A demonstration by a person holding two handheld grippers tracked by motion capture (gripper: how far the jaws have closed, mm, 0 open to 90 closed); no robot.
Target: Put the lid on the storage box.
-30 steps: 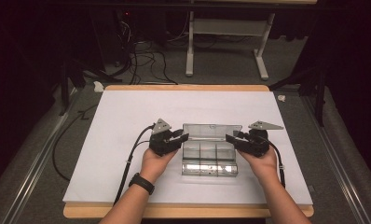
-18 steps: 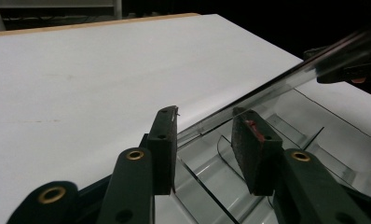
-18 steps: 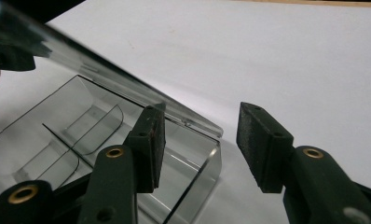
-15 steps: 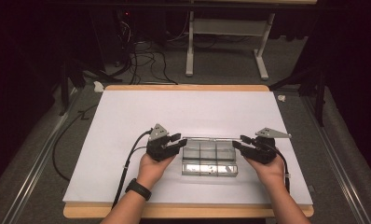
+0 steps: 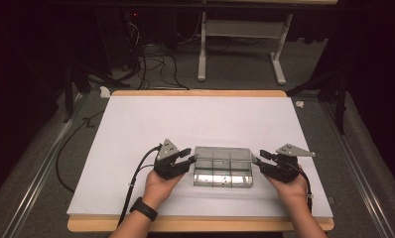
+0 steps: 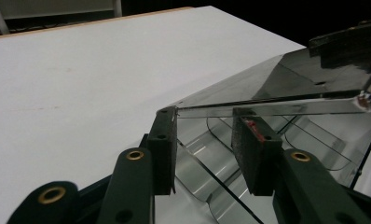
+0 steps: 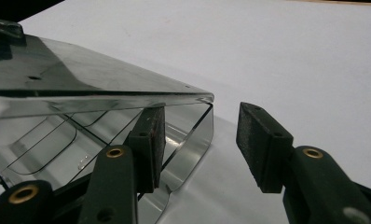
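Observation:
A clear plastic compartment box (image 5: 223, 167) lies on the white table sheet (image 5: 185, 119), its hinged lid lowered almost flat. My left gripper (image 5: 188, 156) sits at the box's left end, open. In the left gripper view the lid's edge (image 6: 272, 108) crosses just above the open left gripper (image 6: 206, 119), with the curved compartments (image 6: 207, 177) below. My right gripper (image 5: 259, 158) sits at the right end, open. In the right gripper view the right gripper (image 7: 202, 112) straddles the box's end wall (image 7: 204, 135), one jaw under the lid (image 7: 81, 70) and one outside.
The white sheet stretches bare beyond the box to the wooden table edge (image 5: 195, 92). Cables (image 5: 136, 173) trail from the left gripper over the front edge. Past the table stand a white desk frame (image 5: 240, 34) and floor cables (image 5: 151, 64).
The lid, standing open a second ago, has swung down toward me to nearly closed. Both grippers have dropped a little nearer me with it, staying at the box's ends.

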